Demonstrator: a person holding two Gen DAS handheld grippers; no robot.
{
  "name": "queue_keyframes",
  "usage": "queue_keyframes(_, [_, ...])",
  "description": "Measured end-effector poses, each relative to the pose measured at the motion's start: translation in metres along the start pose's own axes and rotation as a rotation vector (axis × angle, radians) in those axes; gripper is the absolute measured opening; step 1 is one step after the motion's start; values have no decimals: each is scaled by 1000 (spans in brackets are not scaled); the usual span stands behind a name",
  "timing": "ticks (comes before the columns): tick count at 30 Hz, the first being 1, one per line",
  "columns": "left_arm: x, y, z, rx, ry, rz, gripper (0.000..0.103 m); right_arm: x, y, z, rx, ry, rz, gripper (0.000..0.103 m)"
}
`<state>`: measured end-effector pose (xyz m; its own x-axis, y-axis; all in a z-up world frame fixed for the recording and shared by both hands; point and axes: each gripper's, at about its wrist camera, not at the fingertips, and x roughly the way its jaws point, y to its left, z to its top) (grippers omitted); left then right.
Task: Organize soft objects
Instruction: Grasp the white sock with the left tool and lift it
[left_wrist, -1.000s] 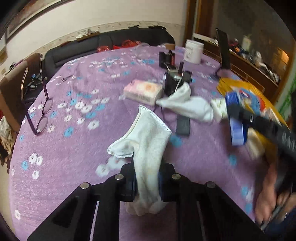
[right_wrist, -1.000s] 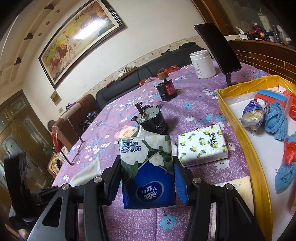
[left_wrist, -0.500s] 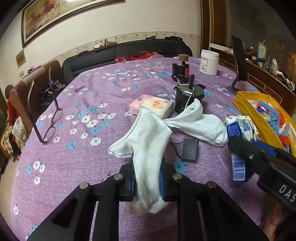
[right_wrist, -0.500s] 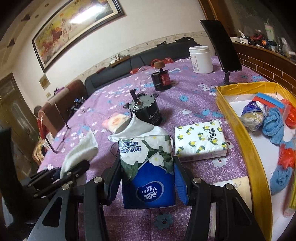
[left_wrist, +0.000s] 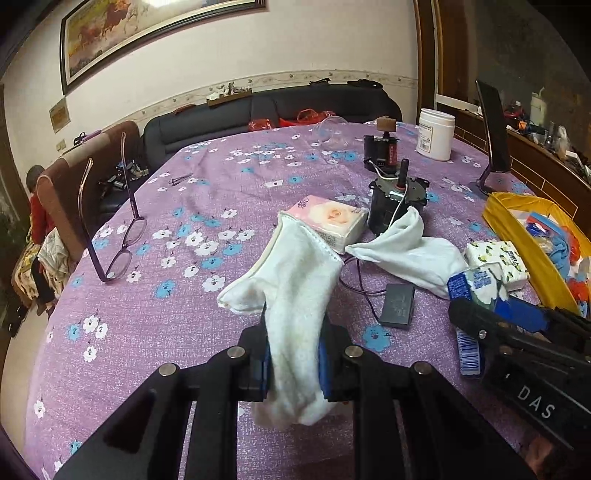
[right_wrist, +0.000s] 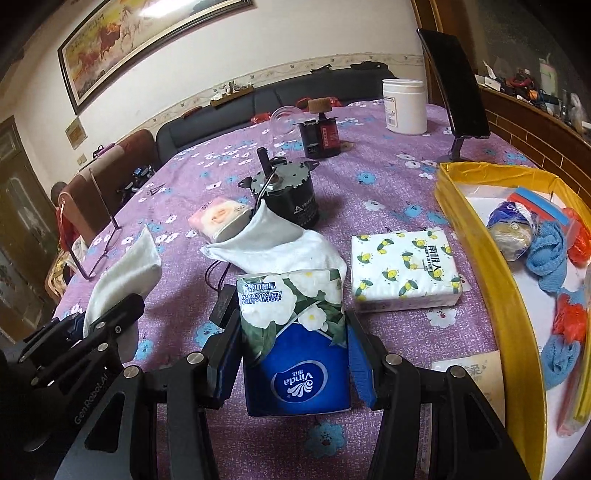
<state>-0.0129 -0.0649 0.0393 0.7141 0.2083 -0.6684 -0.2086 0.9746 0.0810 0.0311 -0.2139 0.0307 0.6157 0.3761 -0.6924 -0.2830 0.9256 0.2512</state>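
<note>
My left gripper is shut on a white sock and holds it above the purple flowered tablecloth; it also shows in the right wrist view. My right gripper is shut on a blue and white Vinda tissue pack, seen at the right in the left wrist view. A second white sock lies on the table ahead. A lemon-print tissue pack and a pink tissue pack lie near it. A yellow tray at the right holds blue cloths and red bags.
A black motor with a wire and a small black box sit by the second sock. Purple glasses stand at the left. A white jar, a phone stand and a black and red part are at the back.
Both grippers have tilted up and pulled back a little, each keeping its hold. The right gripper with the tissue pack now sits lower at the right of the left wrist view.
</note>
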Motion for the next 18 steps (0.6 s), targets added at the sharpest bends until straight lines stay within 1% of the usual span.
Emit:
queue_keyframes(7, [0, -1, 0, 1, -1, -2, 18, -1, -8, -1, 39, -1, 8, 56])
queue_keyframes(13, [-1, -1, 0, -1, -2, -1, 18, -1, -2, -1, -6, -4, -12, 56])
queue_keyframes(18, [-1, 0, 0, 0, -5, -1, 18, -1, 1, 0, -14, -5, -27, 56])
